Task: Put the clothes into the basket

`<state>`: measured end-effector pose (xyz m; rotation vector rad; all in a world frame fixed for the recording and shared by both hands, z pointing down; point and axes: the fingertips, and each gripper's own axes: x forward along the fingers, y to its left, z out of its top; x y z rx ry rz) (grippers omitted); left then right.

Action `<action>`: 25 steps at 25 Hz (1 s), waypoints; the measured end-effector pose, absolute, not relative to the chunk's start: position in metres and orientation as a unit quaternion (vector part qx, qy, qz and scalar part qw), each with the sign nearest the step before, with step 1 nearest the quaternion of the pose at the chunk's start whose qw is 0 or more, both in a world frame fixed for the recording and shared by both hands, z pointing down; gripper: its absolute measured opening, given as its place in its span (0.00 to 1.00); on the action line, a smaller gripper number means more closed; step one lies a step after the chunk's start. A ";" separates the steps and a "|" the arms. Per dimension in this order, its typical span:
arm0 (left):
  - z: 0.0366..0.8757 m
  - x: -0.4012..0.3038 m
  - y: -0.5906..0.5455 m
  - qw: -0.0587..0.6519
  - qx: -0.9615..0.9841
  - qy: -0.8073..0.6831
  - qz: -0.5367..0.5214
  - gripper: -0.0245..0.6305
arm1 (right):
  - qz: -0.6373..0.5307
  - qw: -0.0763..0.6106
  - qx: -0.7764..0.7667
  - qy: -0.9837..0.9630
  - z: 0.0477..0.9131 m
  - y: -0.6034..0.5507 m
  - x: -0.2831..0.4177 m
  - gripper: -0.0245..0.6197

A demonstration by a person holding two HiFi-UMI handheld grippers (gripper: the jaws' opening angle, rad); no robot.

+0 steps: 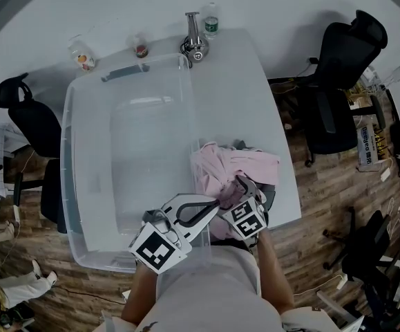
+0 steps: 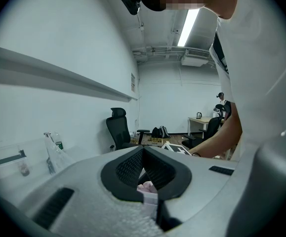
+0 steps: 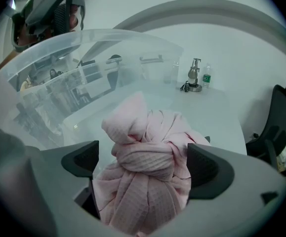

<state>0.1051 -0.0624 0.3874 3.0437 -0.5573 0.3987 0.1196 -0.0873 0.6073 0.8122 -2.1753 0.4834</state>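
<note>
Basically, the right hand-held gripper (image 3: pixel 145 164) sat wide open around the pink clothes (image 1: pixel 222 168), so next it'd need clamping, then lifting into the basket (image 1: pixel 89 185).

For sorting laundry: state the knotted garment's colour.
Pale pink garment; clearest in right gripper view.

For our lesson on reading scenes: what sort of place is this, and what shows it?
Probably an office or lab workroom: black swivel office chairs beside a white table, a further desk across the wood-look floor, and a ceiling strip light.
</note>
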 end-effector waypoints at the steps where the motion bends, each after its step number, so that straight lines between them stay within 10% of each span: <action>1: 0.386 0.106 -0.063 0.009 0.976 -0.178 0.126 0.04 | 0.190 0.378 0.316 -0.849 0.610 -0.088 0.119 0.86; 25: 0.394 0.111 -0.068 0.020 0.975 -0.172 0.140 0.04 | 0.180 0.403 0.319 -0.839 0.639 -0.097 0.122 0.73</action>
